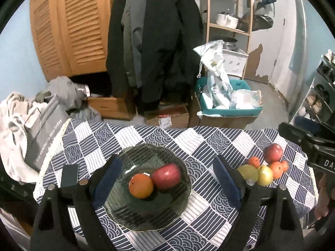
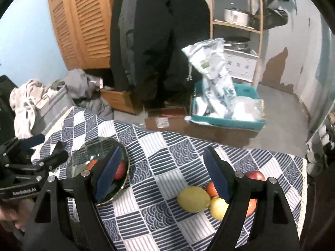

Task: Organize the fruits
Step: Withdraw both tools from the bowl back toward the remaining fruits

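A dark glass bowl (image 1: 134, 215) on the patterned tablecloth holds an orange (image 1: 141, 185) and a red apple (image 1: 166, 176). My left gripper (image 1: 167, 179) hangs open above the bowl, its blue pads wide of both fruits. To the right lies a cluster of loose fruit: a red apple (image 1: 273, 152), a green pear (image 1: 249, 172), a yellow-green apple (image 1: 265, 175) and small oranges (image 1: 276, 169). In the right wrist view my right gripper (image 2: 163, 177) stands open above the cloth, with nothing in it. The yellow pear (image 2: 193, 198) and the cluster lie by its right finger. The bowl (image 2: 88, 148) is at its left.
The table's (image 1: 146, 133) far edge drops to a floor crowded with cardboard boxes (image 1: 167, 117) and a teal bin (image 1: 228, 110). A grey bag (image 1: 45, 136) and laundry press on the table's left edge. A dark phone-like slab (image 1: 69, 175) lies left of the bowl. Shelves stand at right.
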### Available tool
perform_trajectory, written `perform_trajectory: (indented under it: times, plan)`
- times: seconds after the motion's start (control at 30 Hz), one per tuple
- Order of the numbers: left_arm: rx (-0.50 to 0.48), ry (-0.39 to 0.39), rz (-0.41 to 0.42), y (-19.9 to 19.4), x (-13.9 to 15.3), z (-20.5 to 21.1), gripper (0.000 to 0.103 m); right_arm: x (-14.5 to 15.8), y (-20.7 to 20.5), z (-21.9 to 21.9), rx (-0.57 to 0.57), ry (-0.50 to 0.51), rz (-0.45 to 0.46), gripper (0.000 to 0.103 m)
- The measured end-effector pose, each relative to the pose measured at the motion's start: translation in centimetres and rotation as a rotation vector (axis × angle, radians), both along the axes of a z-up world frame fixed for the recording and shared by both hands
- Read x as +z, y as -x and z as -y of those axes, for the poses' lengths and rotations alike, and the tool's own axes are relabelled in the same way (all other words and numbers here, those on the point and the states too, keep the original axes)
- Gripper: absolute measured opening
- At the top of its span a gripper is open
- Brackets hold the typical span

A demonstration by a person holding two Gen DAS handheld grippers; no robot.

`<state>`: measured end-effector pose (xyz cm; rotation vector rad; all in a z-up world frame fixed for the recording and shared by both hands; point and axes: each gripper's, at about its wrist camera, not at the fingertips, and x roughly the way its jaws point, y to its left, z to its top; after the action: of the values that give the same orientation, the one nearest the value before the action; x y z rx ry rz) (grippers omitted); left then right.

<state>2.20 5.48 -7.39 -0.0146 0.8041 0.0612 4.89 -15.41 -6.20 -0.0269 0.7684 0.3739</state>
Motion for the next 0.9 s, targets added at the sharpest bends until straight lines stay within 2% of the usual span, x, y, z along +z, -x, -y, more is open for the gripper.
perform_trajectory:
  times: [0.13,0.3,0.63,0.9]
  plan:
    - [-0.017,-0.019,0.022,0.1,0.8,1.7,0.099,0.4,0.5,2.4,-0.037,-0.015,0.006,0.083]
    - [-0.045,-0.036,0.032,0.0,1.2,3.7,0.102,0.8,0.9,5.6,-0.101,-0.015,0.02,0.084]
    - [-0.109,-0.042,-0.017,-0.8,0.0,7.8,0.102,0.6,1.1,12.0,-0.215,-0.036,0.008,0.085]
    - [-0.152,-0.016,-0.069,-1.9,-1.5,10.4,0.102,-0.5,1.3,15.6,-0.272,-0.006,-0.018,0.085]
